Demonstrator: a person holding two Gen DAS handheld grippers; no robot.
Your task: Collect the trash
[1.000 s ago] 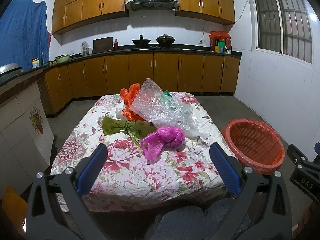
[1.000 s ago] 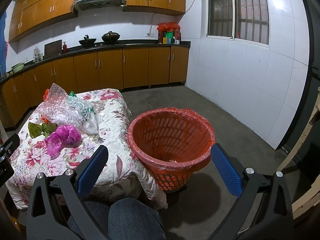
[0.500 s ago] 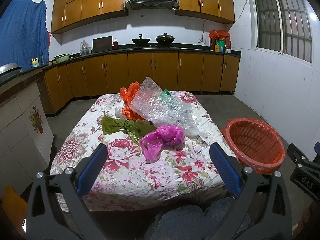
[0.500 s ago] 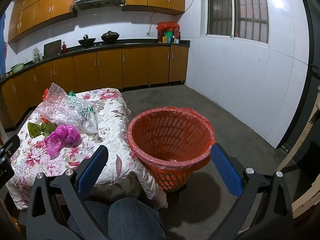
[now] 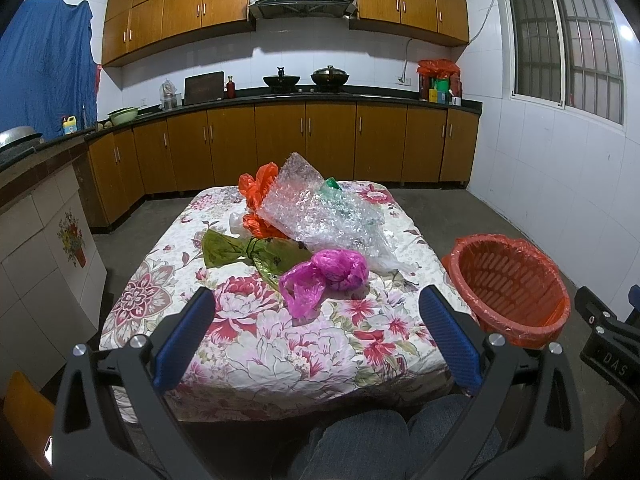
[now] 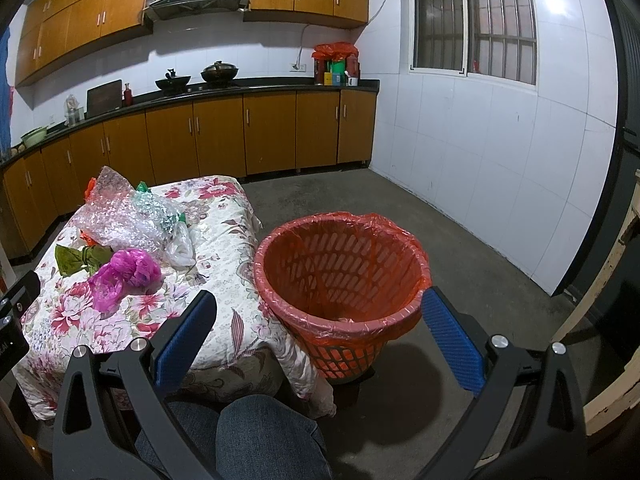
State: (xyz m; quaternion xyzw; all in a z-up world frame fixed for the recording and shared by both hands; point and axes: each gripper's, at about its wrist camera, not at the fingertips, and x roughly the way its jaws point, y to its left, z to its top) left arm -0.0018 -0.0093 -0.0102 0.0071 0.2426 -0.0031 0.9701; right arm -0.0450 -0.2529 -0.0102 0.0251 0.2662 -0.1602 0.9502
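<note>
Almost nothing has changed over the last second: both the left gripper (image 5: 316, 336) and right gripper (image 6: 318, 336) keep their fingers spread, empty. The pink bag (image 5: 326, 274) left of the basket (image 6: 340, 276) lies untouched, so collecting hasn't begun.

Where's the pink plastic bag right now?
The pink plastic bag lies on the floral tablecloth, nearest the person, between the green bag and bubble wrap.

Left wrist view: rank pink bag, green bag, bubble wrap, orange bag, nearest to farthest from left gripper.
From the left gripper:
1. pink bag, table centre, front.
2. green bag, left of it, slightly behind.
3. bubble wrap, behind both.
4. orange bag, back left, partly hidden behind the wrap.
</note>
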